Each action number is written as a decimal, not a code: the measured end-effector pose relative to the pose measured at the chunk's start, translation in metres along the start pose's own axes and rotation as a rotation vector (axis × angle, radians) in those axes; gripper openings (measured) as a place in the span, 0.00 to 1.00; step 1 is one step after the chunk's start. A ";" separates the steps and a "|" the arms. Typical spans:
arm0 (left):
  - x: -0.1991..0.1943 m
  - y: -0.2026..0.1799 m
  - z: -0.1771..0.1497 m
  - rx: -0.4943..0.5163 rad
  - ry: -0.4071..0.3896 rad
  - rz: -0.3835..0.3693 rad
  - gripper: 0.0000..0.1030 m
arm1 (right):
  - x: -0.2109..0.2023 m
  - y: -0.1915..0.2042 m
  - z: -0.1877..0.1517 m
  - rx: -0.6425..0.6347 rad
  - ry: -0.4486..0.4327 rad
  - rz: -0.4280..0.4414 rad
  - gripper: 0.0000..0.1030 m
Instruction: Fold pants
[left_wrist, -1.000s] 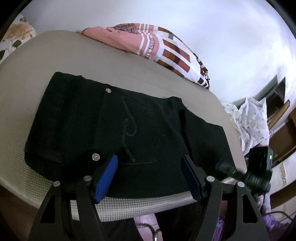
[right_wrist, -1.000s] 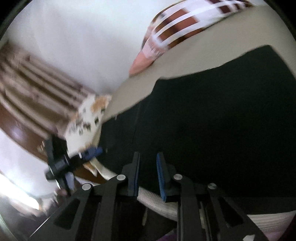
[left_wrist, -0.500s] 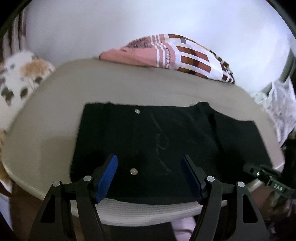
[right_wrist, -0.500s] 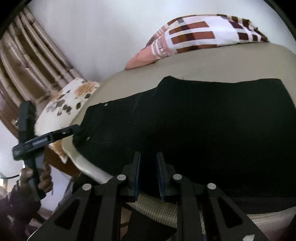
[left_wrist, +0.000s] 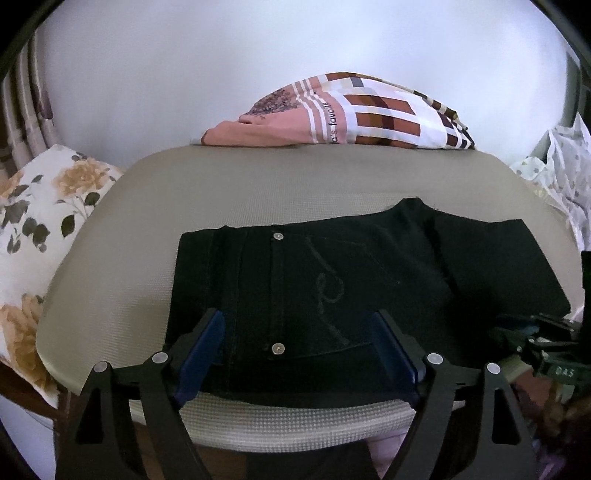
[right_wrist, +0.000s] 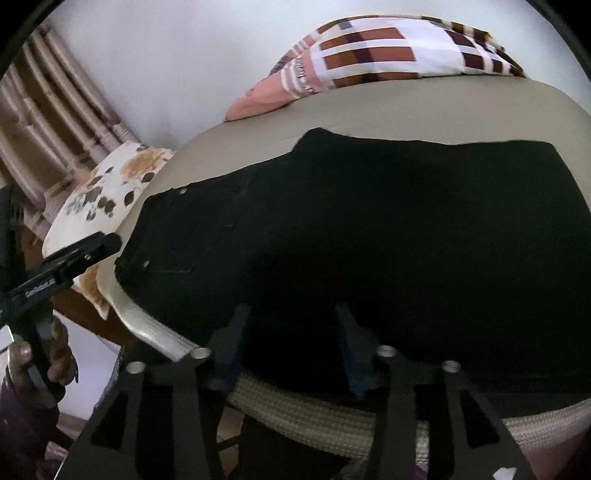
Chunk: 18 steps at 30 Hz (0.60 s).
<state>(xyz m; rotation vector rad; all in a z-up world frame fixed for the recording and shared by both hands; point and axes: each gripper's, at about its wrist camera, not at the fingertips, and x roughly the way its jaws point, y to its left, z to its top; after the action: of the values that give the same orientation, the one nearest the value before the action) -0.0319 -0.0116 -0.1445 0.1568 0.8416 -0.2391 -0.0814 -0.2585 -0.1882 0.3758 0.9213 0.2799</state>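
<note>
Black pants lie folded flat on a grey-beige padded table, waistband to the left, back pocket with rivets facing up. They also show in the right wrist view. My left gripper is open and empty, its blue pads wide apart just above the pants' near edge by the pocket. My right gripper is open and empty over the near edge of the pants' leg part. The right gripper shows at the right edge of the left wrist view.
A folded pink, white and brown checked cloth lies at the table's far edge. A floral cushion sits left of the table. White spotted fabric is at the right. A white wall stands behind.
The right gripper has opened from shut. Both grippers have drawn back and levelled, so the views now face the table squarely. The pants lie as before.
</note>
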 end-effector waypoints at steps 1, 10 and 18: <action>0.001 0.000 0.000 0.001 0.002 0.003 0.81 | 0.000 0.002 0.000 -0.010 0.003 -0.002 0.53; 0.004 0.025 0.004 -0.058 0.064 -0.045 0.81 | 0.003 0.010 0.000 -0.038 0.019 0.013 0.70; 0.029 0.143 -0.014 -0.443 0.252 -0.419 0.81 | -0.007 -0.015 0.003 0.092 -0.045 0.037 0.72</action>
<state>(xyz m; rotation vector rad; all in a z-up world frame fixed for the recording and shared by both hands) 0.0152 0.1244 -0.1690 -0.4165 1.1551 -0.4240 -0.0816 -0.2749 -0.1880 0.4831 0.8851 0.2627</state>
